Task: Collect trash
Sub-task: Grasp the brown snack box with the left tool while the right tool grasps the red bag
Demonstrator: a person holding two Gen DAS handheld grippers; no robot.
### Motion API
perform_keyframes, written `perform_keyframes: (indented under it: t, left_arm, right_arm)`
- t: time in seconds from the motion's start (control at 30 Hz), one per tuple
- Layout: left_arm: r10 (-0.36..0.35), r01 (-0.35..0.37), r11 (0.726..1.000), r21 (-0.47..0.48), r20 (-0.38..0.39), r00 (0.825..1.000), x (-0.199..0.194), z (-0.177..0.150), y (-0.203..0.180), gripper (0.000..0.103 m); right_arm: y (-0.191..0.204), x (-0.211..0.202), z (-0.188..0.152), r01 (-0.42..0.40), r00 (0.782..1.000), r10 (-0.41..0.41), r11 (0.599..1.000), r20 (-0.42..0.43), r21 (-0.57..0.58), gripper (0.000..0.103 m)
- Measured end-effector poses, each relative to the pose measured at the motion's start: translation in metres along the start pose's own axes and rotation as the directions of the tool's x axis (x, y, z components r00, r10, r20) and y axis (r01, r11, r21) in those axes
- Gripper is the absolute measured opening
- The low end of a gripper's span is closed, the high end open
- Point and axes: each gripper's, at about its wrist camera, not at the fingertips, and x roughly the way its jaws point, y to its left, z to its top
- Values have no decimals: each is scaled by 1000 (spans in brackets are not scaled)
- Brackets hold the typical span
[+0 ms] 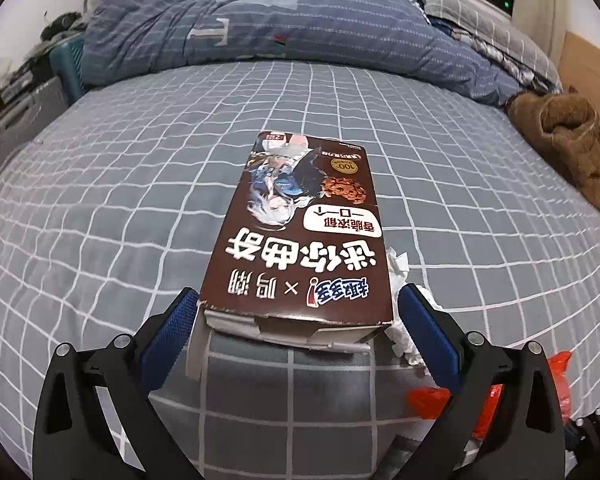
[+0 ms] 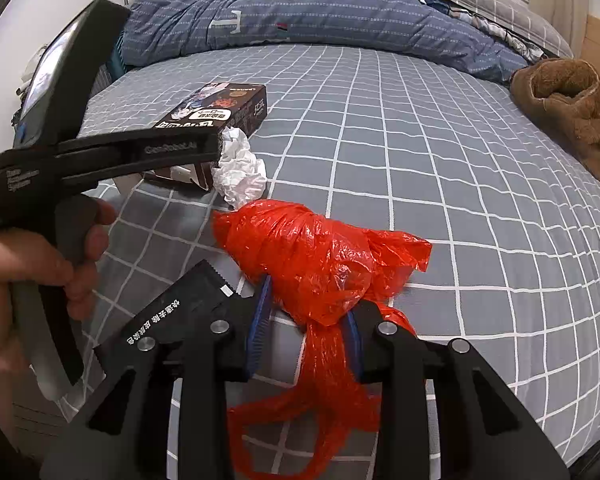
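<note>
A brown cookie box [image 1: 300, 240] lies flat on the grey checked bedsheet [image 1: 120, 220]. My left gripper [image 1: 298, 292] stands open around the box's torn near end, with a gap at its right pad. A crumpled white tissue [image 1: 398, 272] rests against the box's right side. In the right wrist view, a knotted red plastic bag [image 2: 312, 256] lies between the blue pads of my right gripper [image 2: 308, 308], which press on its pinched neck. A black sachet [image 2: 188, 300] sits under that gripper's left finger. A hand [image 2: 28, 280] holds the left gripper [image 2: 216, 146] beside the box [image 2: 220, 108] and tissue [image 2: 240, 168].
A rumpled blue quilt [image 1: 260, 28] and a checked pillow [image 1: 472, 12] fill the far end of the bed. A brown fleecy garment [image 2: 572, 112] lies at the right edge. A teal crate [image 1: 70, 68] and clutter stand past the bed's left side.
</note>
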Motion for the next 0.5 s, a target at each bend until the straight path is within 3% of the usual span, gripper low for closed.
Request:
perform_keyframes:
  t: [0.2,0.5]
  left_arm:
    - [-20,20,1000,-18,-34,999,12,-2,6,92]
    - [-32,32,999,-10,-15,999,5,-7,10,87]
  right_arm:
    - [2,0,-1,5,1000,-5,1000,4,-9,24]
    - [-3,-4,2,3,1000,-3,1000,19,-4,21]
